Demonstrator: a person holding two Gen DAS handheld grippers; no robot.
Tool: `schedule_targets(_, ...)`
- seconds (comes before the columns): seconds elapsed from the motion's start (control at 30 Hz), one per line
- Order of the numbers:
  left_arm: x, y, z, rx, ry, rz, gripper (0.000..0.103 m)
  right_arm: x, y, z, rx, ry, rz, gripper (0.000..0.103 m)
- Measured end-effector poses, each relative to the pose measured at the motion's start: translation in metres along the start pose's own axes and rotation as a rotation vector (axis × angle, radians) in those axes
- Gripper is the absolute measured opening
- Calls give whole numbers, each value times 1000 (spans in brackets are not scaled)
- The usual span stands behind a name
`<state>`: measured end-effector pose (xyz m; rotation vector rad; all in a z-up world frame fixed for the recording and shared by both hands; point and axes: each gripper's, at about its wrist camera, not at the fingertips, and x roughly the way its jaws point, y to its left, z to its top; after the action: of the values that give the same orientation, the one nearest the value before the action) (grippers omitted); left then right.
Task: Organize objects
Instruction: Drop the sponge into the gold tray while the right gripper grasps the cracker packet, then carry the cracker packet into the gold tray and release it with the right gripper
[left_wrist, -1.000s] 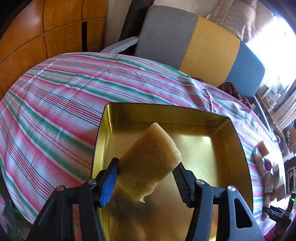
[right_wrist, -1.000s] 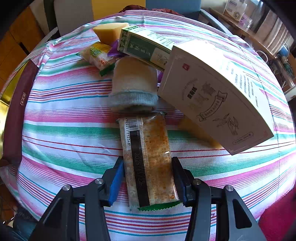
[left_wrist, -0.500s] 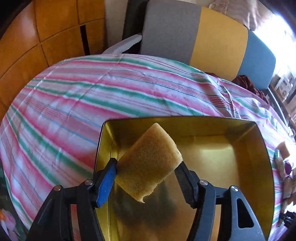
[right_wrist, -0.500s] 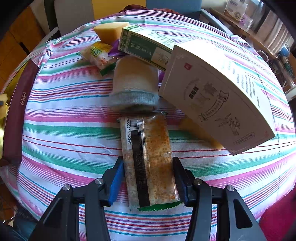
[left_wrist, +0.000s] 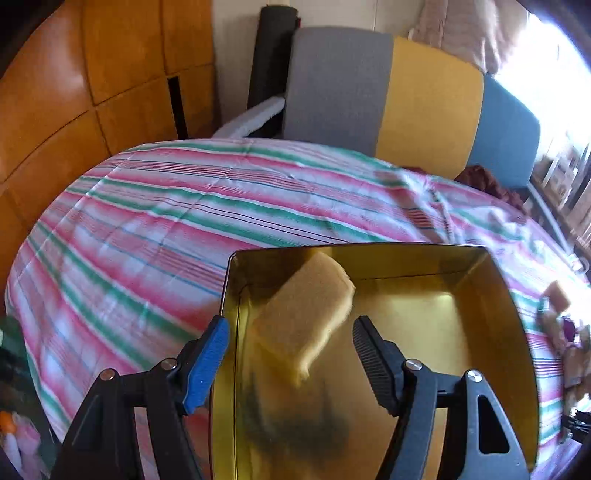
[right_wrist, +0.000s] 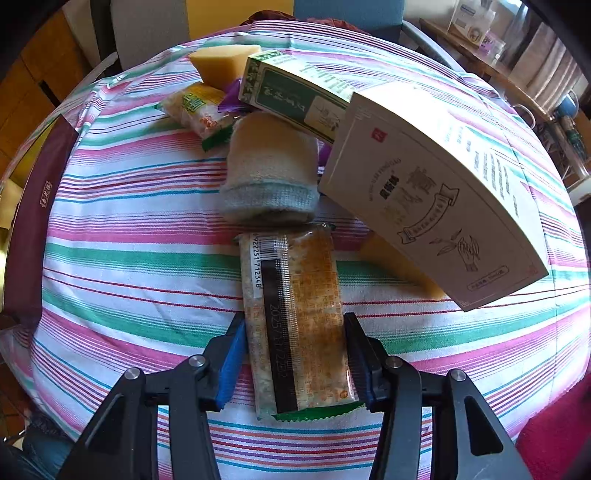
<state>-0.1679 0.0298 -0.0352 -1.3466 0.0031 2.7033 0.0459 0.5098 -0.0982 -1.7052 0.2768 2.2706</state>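
The left tool (left_wrist: 290, 341) is opening; the sponge (left_wrist: 303, 314), gripped a second ago, is released into the gold tin (left_wrist: 509, 295). The snack packet (right_wrist: 295, 314) is held by the right tool (right_wrist: 293, 363), likely next.

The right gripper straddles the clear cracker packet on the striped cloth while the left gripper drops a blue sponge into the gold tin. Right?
Not quite: the sponge is yellow, not blue, as the left wrist view shows above the gold tin. Everything else is right.

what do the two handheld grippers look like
Both the left gripper and right gripper look alike: black plastic frames with triangular cut-outs and silver screw heads. Each has one blue ribbed pad and one black ribbed pad. No cables, hands or sleeves show.
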Motion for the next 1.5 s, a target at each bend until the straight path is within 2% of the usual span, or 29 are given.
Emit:
schedule_targets(0.27, -43, -11, -49, 40, -11, -56, 70, -9, 20, -6, -44, -4, 17, 50)
schedule_targets(0.47, -61, -14, -69, 24, -12, -97, 69, -24, 54, -16, -69, -17, 131, 50)
schedule_targets(0.63, -76, -10, -75, 7, -45, -112, 66, -63, 84, 3, -79, -106, 243, 50)
schedule_targets(0.8, -87, 4, -78, -29, -74, -101, 66, -81, 159, 29, -177, -156, 381, 50)
schedule_targets(0.87, -86, 16, -79, -54, -66, -84, 66, -80, 199, 39, -227, -143, 432, 50)
schedule_targets(0.93, -84, 30, -82, -87, -47, -77, 64, -88, 237, 44, -283, -124, 455, 50)
schedule_targets(1.03, -82, 53, -87, -141, -34, -69, 62, -79, 286, 44, -332, -73, 483, 50)
schedule_targets(1.23, -87, 87, -98, -198, -41, -53, 60, -42, 383, 49, -380, 37, 467, 50)
schedule_targets(1.4, -86, 103, -98, -240, -46, -36, 60, -10, 427, 59, -334, 127, 470, 52)
schedule_targets(1.5, -84, 106, -99, -247, -41, -27, 60, -3, 434, 64, -269, 143, 545, 58)
